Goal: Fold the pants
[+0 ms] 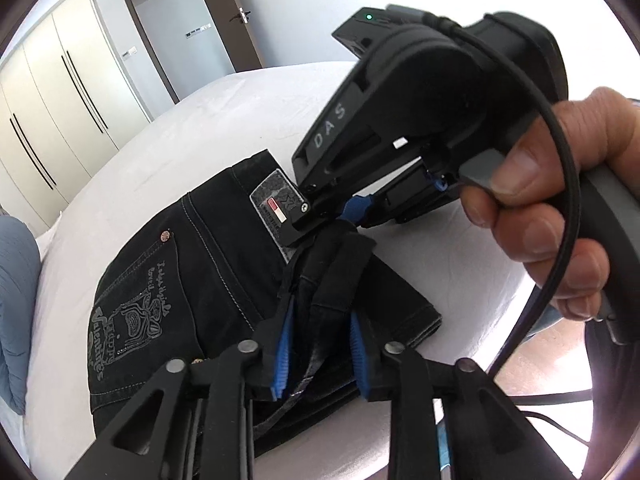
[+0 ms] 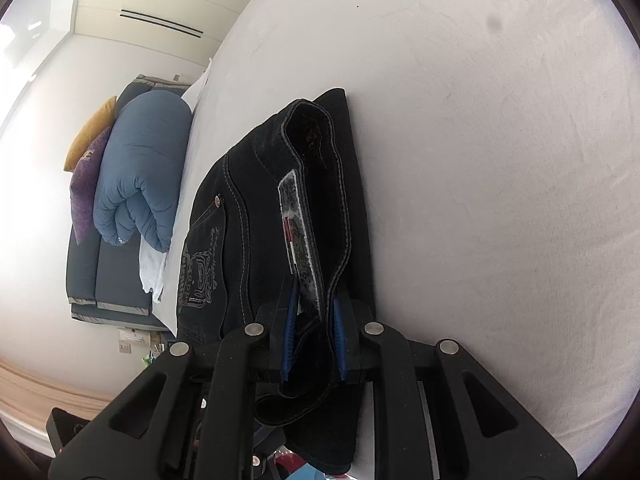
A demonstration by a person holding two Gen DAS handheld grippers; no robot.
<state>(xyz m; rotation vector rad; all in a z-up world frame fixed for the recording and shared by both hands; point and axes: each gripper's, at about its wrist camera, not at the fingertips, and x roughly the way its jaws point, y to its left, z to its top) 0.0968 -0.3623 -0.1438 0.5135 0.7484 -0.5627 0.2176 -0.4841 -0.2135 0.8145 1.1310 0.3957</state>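
The pants (image 1: pixel 180 280) lie folded into a compact stack on the bed (image 2: pixel 500 160), both grippers' jaws clamped on fabric, so little folding seems left.

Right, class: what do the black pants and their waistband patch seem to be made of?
Pants: apparently black denim, matte, with pale contrast stitching, a copper rivet and a printed pocket design. Waistband patch: looks like grey textured leather or imitation, with a small red-and-white tab; which one is unclear. Both grippers are shut on the pants.
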